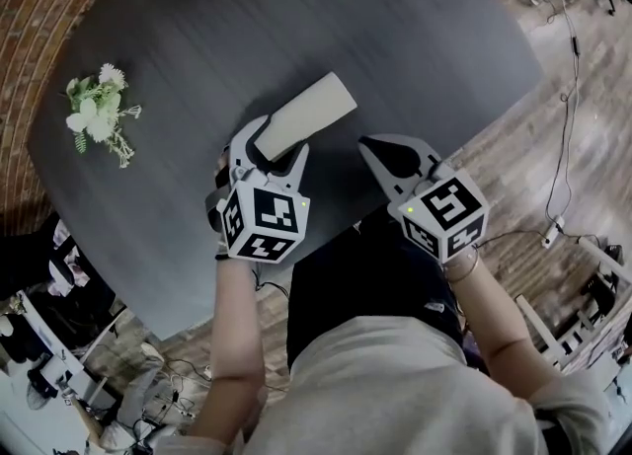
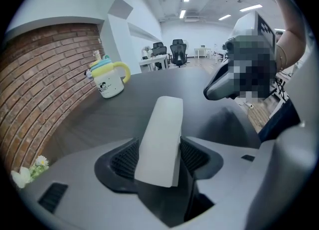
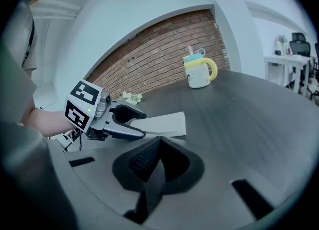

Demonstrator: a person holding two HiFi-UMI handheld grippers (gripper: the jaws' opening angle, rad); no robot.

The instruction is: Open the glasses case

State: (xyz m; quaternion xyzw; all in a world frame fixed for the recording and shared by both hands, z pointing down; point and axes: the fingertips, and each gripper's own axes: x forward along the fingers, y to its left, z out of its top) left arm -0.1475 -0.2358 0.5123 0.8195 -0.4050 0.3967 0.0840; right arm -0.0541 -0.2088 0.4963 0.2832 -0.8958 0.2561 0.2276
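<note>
A pale grey, closed glasses case (image 1: 311,113) (image 2: 162,134) (image 3: 167,123) lies on the dark round table (image 1: 197,29), pointing away to the upper right. My left gripper (image 1: 275,147) (image 2: 159,156) is open, and the case's near end sits between its ribbed pads, which stand close beside both sides. My right gripper (image 1: 385,152) (image 3: 157,146) hovers just right of the case, shut and empty. Its tip also shows in the left gripper view (image 2: 219,87).
A white mug with a yellow handle (image 2: 110,78) (image 3: 199,70) stands at the far side of the table. A small flower sprig (image 1: 99,113) lies at the left by the brick wall. Cables (image 1: 568,98) run over the wooden floor on the right.
</note>
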